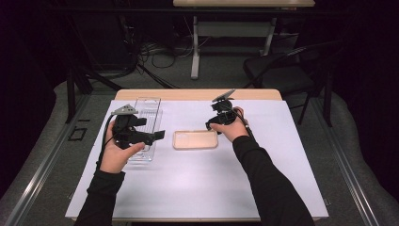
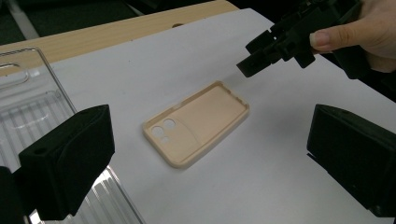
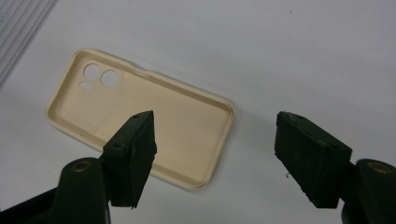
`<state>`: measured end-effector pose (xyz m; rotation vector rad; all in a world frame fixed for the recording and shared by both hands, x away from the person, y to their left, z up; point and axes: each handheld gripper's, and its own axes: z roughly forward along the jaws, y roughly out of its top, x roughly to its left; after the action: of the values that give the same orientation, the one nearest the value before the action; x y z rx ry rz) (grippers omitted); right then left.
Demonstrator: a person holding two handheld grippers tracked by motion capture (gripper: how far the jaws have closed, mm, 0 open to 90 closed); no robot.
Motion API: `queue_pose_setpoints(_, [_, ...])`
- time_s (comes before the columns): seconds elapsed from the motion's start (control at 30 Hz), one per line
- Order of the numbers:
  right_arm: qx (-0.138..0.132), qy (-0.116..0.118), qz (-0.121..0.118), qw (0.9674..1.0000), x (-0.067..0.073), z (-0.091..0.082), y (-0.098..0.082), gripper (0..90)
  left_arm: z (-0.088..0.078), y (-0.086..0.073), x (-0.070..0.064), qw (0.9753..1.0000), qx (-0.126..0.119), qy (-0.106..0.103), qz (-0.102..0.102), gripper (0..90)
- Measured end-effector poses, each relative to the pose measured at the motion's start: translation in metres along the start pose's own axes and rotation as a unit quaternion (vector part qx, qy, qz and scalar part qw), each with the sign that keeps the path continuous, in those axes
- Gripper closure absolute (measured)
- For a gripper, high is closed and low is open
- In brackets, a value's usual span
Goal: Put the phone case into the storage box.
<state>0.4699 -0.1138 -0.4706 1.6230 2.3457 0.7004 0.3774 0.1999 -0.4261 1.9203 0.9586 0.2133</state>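
the beige phone case (image 1: 195, 139) lies flat on the white bench (image 1: 263, 188), and the right claw (image 3: 212, 154), parted and empty above its end, could skid it sideways while the left claw (image 2: 210, 154) gapes idle.

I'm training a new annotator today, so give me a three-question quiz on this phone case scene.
1. True or false: the right gripper already clamps the phone case.
2. Which side of the phone case faces up? A) its hollow inside B) its smooth back
3. What lies under the left gripper at the left of the white sheet?

Key
1. False: in the right gripper view its jaws stand apart above the case's end away from the camera holes, with nothing pressed between them.
2. A: the raised rim and the camera holes show around an open hollow.
3. A clear plastic tray, ribbed, lying flat beside the case; the left gripper's jaws are wide open over its edge.
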Motion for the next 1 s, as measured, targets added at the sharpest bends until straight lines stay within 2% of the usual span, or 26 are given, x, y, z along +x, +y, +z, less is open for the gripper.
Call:
queue_pose_setpoints(0.3, [-0.003, -0.012, -0.005, 0.9999, 0.0, 0.008, 0.001, 28.7, 0.0, 0.0, 0.0, 1.0, 0.001, 0.001, 0.001, 0.9])
queue_pose_setpoints(0.33, [0.005, -0.012, 0.01, 0.9999, 0.0, 0.009, 0.001, 29.7, 0.0, 0.0, 0.0, 1.0, 0.001, 0.001, 0.001, 1.0])
queue_pose_setpoints(0.6, [0.016, -0.022, 0.022, 0.9994, -0.003, 0.016, 0.001, 33.6, 0.001, -0.001, 0.0, 1.0, 0.003, 0.001, 0.0, 1.2])
queue_pose_setpoints(0.63, [0.016, -0.029, 0.016, 0.9993, -0.004, 0.019, 0.002, 36.9, 0.001, -0.001, 0.0, 1.0, 0.003, 0.001, 0.0, 1.3])
queue_pose_setpoints(0.73, [0.024, -0.028, 0.015, 0.9992, -0.004, 0.023, 0.002, 38.3, 0.001, -0.001, 0.0, 1.0, 0.003, 0.001, 0.0, 1.3])
queue_pose_setpoints(0.83, [0.028, -0.032, 0.017, 0.9989, -0.003, 0.025, 0.002, 39.2, 0.002, -0.001, 0.0, 1.0, 0.004, 0.0, 0.001, 1.4])
queue_pose_setpoints(0.87, [0.033, -0.038, 0.017, 0.9986, -0.003, 0.027, 0.002, 42.7, 0.002, -0.001, 0.0, 1.0, 0.004, 0.001, 0.001, 1.4])
queue_pose_setpoints(0.93, [0.029, -0.035, 0.017, 0.9988, -0.004, 0.029, 0.001, 44.3, 0.002, -0.001, 0.0, 1.0, 0.004, 0.0, 0.001, 1.4])
queue_pose_setpoints(1.0, [0.037, -0.039, 0.02, 0.9984, -0.003, 0.032, 0.001, 46.2, 0.002, -0.001, 0.0, 1.0, 0.004, 0.0, 0.001, 1.4])
